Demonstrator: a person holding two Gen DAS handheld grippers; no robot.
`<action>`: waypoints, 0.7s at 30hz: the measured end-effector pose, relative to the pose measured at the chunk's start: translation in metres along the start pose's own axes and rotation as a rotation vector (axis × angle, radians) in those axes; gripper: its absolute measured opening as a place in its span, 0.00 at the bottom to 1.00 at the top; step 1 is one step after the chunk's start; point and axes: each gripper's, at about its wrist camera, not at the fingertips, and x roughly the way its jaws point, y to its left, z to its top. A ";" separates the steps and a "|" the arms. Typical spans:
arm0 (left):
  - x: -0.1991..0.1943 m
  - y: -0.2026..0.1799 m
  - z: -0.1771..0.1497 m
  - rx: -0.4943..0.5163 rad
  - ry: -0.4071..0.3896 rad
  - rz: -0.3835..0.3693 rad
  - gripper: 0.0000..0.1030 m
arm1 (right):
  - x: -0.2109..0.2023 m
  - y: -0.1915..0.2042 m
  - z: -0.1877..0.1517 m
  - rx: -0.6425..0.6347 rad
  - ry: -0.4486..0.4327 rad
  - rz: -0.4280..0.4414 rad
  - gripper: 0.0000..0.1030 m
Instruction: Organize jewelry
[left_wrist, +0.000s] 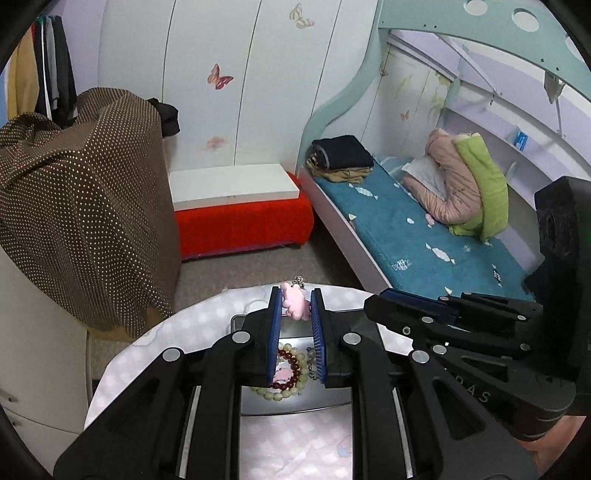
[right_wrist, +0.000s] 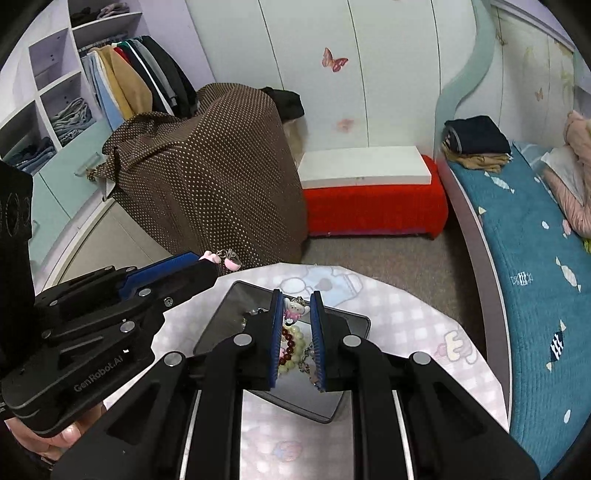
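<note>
Left tool, nearest the lens: blue pads clamped on a pink plush charm, its metal clasp sticking out past the tips. The charm hangs above the far rim of the tray.

Right tool: pads clamped on a small white-and-pink bear charm, held above the tray, toward its far end.

Tray: dark, shiny, rectangular, sitting on the checked tabletop. Inside it, just below the right tool's charm, a dark red bead bracelet lies against a pale green bead bracelet, loosely piled; something dark and small lies toward the tray's far left corner, too unclear to name.

Step in hand, as I judge it: both charms are lifted and being carried for sorting, not yet set down.

Next move calls for: picking a clear spot in or beside the tray, lowering each charm onto it and only then parting the pads, so the clasps do not snag the beads.
</note>
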 end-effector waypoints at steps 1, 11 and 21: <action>0.003 0.001 0.000 -0.001 0.005 0.001 0.16 | 0.001 0.000 -0.001 0.002 0.004 -0.004 0.13; 0.004 0.001 -0.006 -0.004 0.022 0.029 0.55 | 0.011 -0.008 -0.001 0.039 0.033 -0.007 0.21; -0.053 0.014 -0.012 -0.044 -0.116 0.148 0.94 | -0.014 -0.025 -0.006 0.135 -0.038 -0.084 0.93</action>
